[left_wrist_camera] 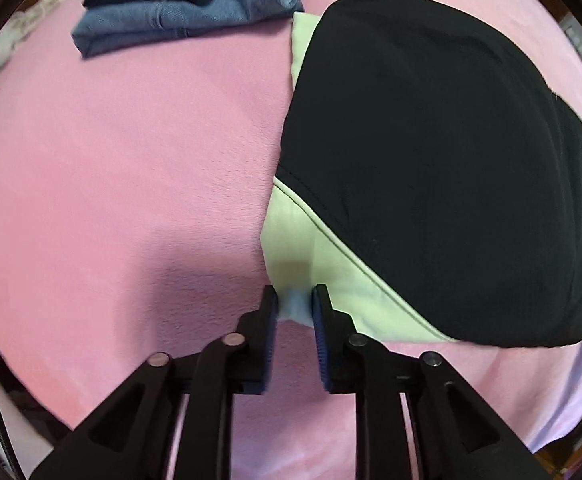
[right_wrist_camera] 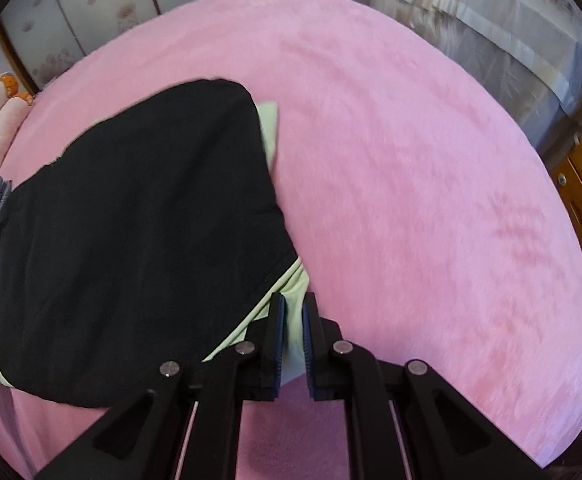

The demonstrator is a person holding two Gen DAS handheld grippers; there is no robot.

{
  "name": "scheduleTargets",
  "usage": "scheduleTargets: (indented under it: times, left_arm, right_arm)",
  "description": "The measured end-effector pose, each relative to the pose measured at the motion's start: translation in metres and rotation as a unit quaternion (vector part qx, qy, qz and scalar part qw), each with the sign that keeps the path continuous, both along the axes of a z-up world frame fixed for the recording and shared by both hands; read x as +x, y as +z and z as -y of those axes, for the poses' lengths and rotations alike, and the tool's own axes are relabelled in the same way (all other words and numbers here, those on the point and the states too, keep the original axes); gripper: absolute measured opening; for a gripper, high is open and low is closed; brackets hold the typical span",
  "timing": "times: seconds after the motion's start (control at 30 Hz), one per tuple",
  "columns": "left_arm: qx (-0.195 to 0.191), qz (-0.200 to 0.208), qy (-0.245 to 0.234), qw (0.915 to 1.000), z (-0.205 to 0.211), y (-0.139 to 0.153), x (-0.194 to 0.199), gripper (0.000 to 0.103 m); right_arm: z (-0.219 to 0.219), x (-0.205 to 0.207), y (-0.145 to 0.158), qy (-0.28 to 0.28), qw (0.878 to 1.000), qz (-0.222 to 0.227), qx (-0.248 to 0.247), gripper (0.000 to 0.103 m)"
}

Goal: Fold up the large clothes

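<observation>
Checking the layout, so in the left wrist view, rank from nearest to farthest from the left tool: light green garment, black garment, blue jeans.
1. Light green garment, pinched in the left tool.
2. Black garment, right, overlapping it.
3. Blue jeans, top left.

A black garment with pale green trim (left_wrist_camera: 443, 168) lies spread flat on the pink blanket of the bed (left_wrist_camera: 123, 152), its black panel smooth and uppermost, with light green cloth showing along the near edge and at a far corner. A dark stitched seam borders the black panel where it meets the green. In the right wrist view the same garment (right_wrist_camera: 131, 200) fills the left half. Each near green corner is pinched into a small bunch.
</observation>
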State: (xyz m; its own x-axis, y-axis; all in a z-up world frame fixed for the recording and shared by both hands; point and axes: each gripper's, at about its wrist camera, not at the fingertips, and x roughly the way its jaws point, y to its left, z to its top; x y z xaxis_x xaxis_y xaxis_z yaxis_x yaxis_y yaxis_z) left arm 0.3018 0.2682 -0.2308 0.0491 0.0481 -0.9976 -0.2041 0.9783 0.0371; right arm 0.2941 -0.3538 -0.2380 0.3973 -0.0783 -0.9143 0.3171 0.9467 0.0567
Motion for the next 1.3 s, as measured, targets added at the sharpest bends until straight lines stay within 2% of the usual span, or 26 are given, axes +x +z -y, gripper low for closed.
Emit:
scheduleTargets:
  times: [0.07,0.13,0.2,0.27,0.37,0.47,0.53,0.63,0.67,0.7,0.73,0.83,0.97,1.1,1.23,1.3]
  left_arm:
    - [0.027,-0.001,-0.002,0.9996,0.006,0.009,-0.002,0.036]
    - [0.033,0.013,-0.003,0.9994,0.009,0.023,-0.007,0.040]
    - [0.047,0.019,-0.004,0.9987,0.015,0.039,-0.014,0.055]
    - [0.049,0.026,-0.011,0.9984,0.028,0.053,-0.012,0.060]
    - [0.020,0.044,-0.028,0.9985,0.052,0.073,-0.015,0.059]
    - [-0.043,0.060,-0.040,0.9965,0.087,0.084,-0.012,0.059]
    - [-0.089,0.073,-0.049,0.9921,0.113,0.077,-0.011,0.051]
    - [-0.142,0.076,-0.062,0.9850,0.156,0.078,-0.013,0.030]
    - [-0.157,0.073,-0.066,0.9827,0.169,0.073,-0.012,0.017]
    - [-0.165,0.070,-0.069,0.9813,0.176,0.068,-0.011,0.009]
    - [-0.177,0.069,-0.074,0.9790,0.183,0.064,-0.011,0.009]
    - [-0.209,0.084,-0.089,0.9701,0.194,0.053,-0.009,0.006]
    - [-0.224,0.073,-0.093,0.9673,0.203,0.033,-0.005,0.005]
    - [-0.225,0.050,-0.074,0.9702,0.198,0.003,0.003,0.006]
    - [-0.180,0.037,-0.052,0.9817,0.204,-0.014,0.007,0.006]
    - [-0.161,0.030,-0.031,0.9861,0.197,-0.020,0.011,0.005]
  right_arm:
    - [0.002,0.009,0.005,-0.004,1.000,-0.019,0.011,0.008]
    - [0.004,0.008,0.013,-0.019,0.999,-0.026,0.018,0.009]
    - [0.002,0.005,0.031,-0.029,0.999,-0.011,0.022,0.009]
    - [-0.003,-0.006,0.049,-0.033,0.999,0.019,0.030,0.009]
    - [-0.026,-0.015,0.068,-0.025,0.996,0.063,0.064,0.009]
    - [-0.061,-0.017,0.068,0.014,0.990,0.092,0.108,0.009]
    - [-0.091,-0.016,0.059,0.055,0.984,0.094,0.143,0.008]
    - [-0.128,-0.014,0.045,0.113,0.975,0.081,0.171,0.008]
    - [-0.138,-0.014,0.040,0.129,0.972,0.077,0.179,0.008]
    - [-0.148,-0.013,0.033,0.144,0.968,0.071,0.192,0.005]
    - [-0.153,-0.012,0.029,0.155,0.965,0.067,0.203,0.002]
    - [-0.169,-0.009,0.011,0.192,0.957,0.051,0.213,0.000]
    - [-0.178,-0.004,-0.004,0.212,0.948,0.038,0.236,0.000]
    - [-0.189,0.010,-0.030,0.236,0.938,0.003,0.255,0.000]
    - [-0.189,0.019,-0.042,0.253,0.933,-0.006,0.257,0.000]
    - [-0.180,0.020,-0.043,0.253,0.935,-0.009,0.249,0.000]
